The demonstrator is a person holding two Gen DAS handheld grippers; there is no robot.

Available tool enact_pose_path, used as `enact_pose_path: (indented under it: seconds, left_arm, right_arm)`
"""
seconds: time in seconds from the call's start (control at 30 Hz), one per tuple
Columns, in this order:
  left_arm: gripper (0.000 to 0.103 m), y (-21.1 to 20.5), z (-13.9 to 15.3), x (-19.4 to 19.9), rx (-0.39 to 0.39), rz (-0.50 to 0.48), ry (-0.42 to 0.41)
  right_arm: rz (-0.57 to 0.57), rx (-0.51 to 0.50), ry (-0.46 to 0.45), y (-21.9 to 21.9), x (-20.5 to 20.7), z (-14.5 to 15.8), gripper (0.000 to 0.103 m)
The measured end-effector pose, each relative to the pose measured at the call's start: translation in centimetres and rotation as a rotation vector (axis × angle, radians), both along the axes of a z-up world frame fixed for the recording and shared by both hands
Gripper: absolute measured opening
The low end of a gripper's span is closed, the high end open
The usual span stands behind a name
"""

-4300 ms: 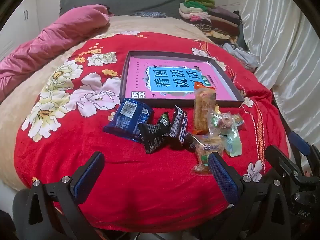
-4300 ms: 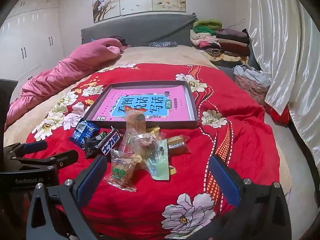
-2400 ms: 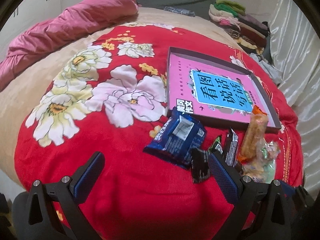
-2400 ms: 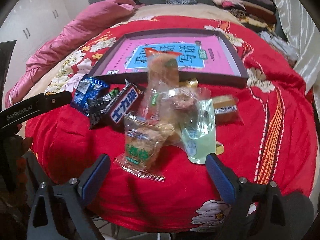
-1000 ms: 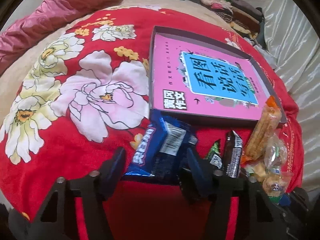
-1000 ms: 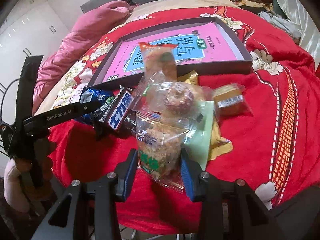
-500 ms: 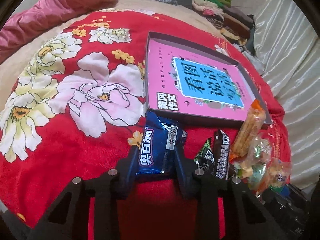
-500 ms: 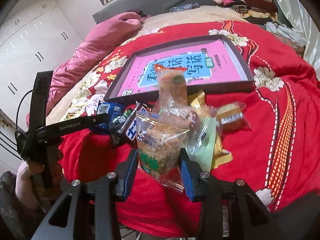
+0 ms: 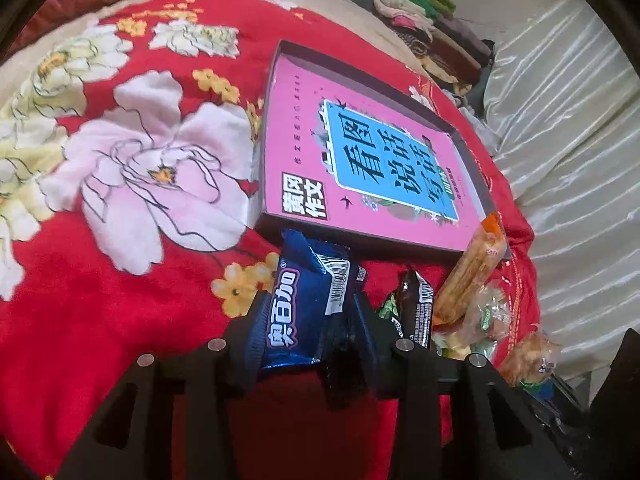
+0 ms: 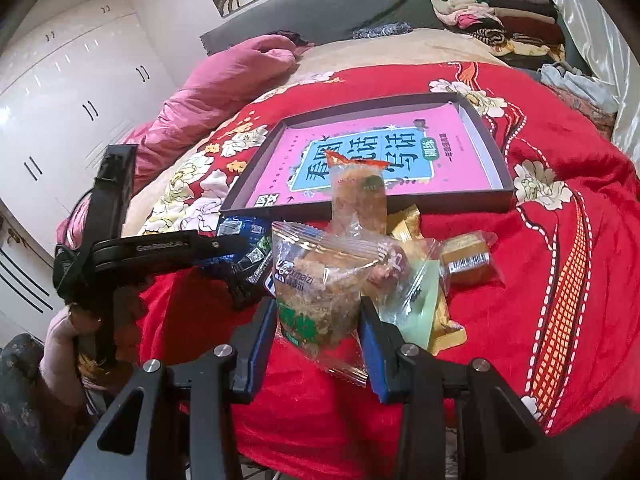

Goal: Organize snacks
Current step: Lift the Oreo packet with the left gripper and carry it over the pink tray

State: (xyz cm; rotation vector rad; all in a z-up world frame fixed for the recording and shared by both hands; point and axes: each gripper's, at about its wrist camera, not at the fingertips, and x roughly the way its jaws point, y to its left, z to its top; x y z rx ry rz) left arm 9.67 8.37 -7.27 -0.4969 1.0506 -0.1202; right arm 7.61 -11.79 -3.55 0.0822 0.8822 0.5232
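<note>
My left gripper (image 9: 310, 312) is shut on a blue cookie packet (image 9: 308, 304) and holds it above the red blanket, near the front edge of the dark tray (image 9: 266, 184) with a pink book cover inside. My right gripper (image 10: 318, 316) is shut on a clear bag with a brown pastry and green label (image 10: 320, 288), lifted over the snack pile. The left gripper also shows in the right wrist view (image 10: 232, 246), left of the pile. The pile holds a black bar (image 9: 418, 312), a tall orange-topped bag (image 10: 358, 196), a pale green sachet (image 10: 416, 304) and a small wrapped cake (image 10: 468, 260).
The red floral blanket (image 9: 132, 168) covers the bed. A pink quilt (image 10: 224, 84) lies at the back left. Folded clothes (image 10: 496, 20) are stacked at the back right. A white curtain (image 9: 572, 160) hangs along the right side. White wardrobe doors (image 10: 60, 108) stand at the left.
Both grippers closed from wide open onto snacks: the left on the blue packet, the right on the clear pastry bag. Both packets have since been lifted off the blanket.
</note>
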Motion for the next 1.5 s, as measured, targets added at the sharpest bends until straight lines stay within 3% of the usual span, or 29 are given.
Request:
enact_pose_path:
  seconds: [0.37, 1.03, 1.5]
  left_arm:
    - [0.022, -0.8, 1.7, -0.7, 0.005, -0.008, -0.062]
    - [0.022, -0.9, 6.2, -1.7, 0.001, 0.012, -0.158]
    - [0.022, -1.3, 7.1, 0.1, 0.003, 0.042, -0.191]
  right_arm:
    - [0.018, 0.011, -0.105, -0.4, 0.2, 1.5, 0.041]
    - [-0.092, 0.037, -0.184, -5.1, 4.2, 2.3, 0.041]
    - [-0.100, 0.037, -0.230, -5.6, 7.2, 2.5, 0.041]
